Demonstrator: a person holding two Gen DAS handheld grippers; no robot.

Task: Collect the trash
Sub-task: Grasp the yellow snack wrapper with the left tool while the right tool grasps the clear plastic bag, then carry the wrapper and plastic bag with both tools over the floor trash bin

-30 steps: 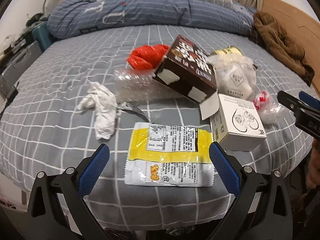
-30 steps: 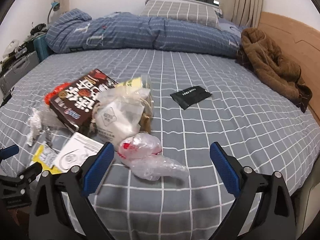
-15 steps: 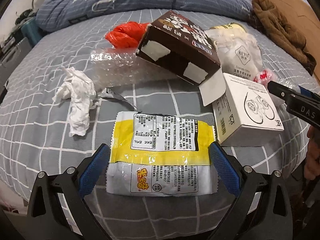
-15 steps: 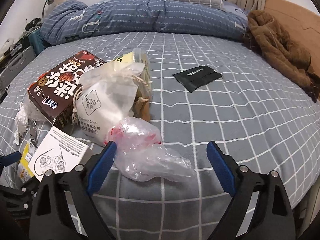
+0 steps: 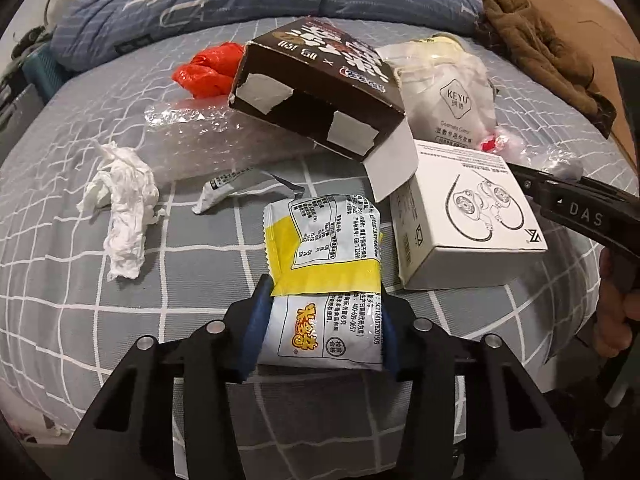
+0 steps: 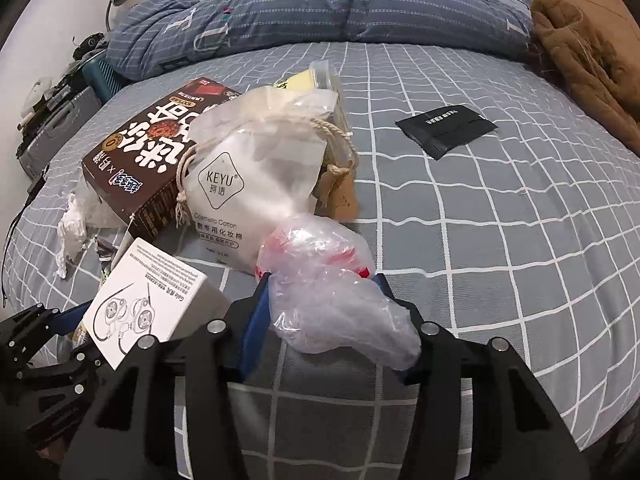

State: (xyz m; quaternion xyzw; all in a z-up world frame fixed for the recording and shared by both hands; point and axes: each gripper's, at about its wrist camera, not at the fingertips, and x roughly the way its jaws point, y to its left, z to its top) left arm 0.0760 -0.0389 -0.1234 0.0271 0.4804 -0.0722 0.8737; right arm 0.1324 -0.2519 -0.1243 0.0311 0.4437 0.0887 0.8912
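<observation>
**Both tongs grip trash on the grey checked bed**

At the far left of the left wrist view, a crumpled white tissue (image 5: 120, 208) lies on the grey checked bedsheet (image 5: 60, 280). Just right of it sits a small torn silver wrapper (image 5: 232, 188), with a sheet of clear bubble wrap (image 5: 200, 140) and a red plastic bag (image 5: 208, 70) farther back. In the near middle, the left gripper (image 5: 320, 320) is clamped on the yellow-and-white snack packet (image 5: 324, 264), its blue pads pressing both side edges so the packet bows upward. Beyond stands an open brown carton (image 5: 320, 92), tilted, its white flap hanging toward a white earphone box (image 5: 464, 220) at the right. Behind that box rests a KEYU cotton pouch (image 5: 452, 108).

In the right wrist view, the right gripper (image 6: 324, 320) squeezes a crumpled clear plastic bag (image 6: 332, 292) with red inside, near the bed's front edge, just right of the earphone box. A black sachet (image 6: 446, 130) lies well apart at the far right, and a brown coat (image 6: 588, 60) lies beyond it.
</observation>
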